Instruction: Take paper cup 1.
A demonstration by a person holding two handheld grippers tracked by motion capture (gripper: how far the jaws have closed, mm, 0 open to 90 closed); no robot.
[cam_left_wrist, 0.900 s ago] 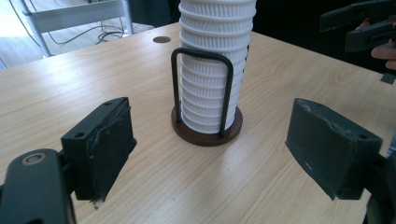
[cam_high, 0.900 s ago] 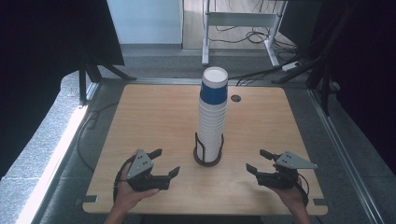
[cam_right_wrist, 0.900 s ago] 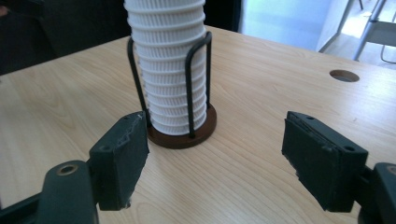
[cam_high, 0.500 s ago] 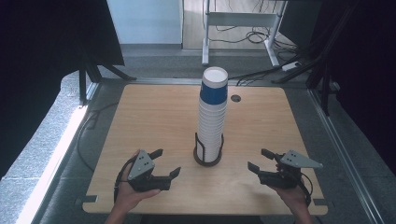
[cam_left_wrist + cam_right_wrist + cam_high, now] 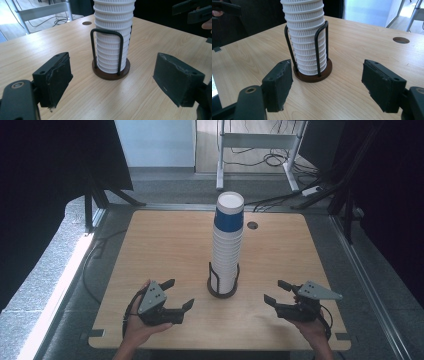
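The upright cup stack [image 5: 227, 242] is standing midway between both grippers near the desk's [image 5: 165, 250] front edge; left gripper [image 5: 172, 296] and right gripper [image 5: 275, 292] fingers are gaping apart, empty.

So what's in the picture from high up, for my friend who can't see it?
A tall stack of white ribbed paper cups with a blue cup on top stands in a round dark wire holder on a light wooden table. A person's hands hold the left gripper and the right gripper either side, both open.
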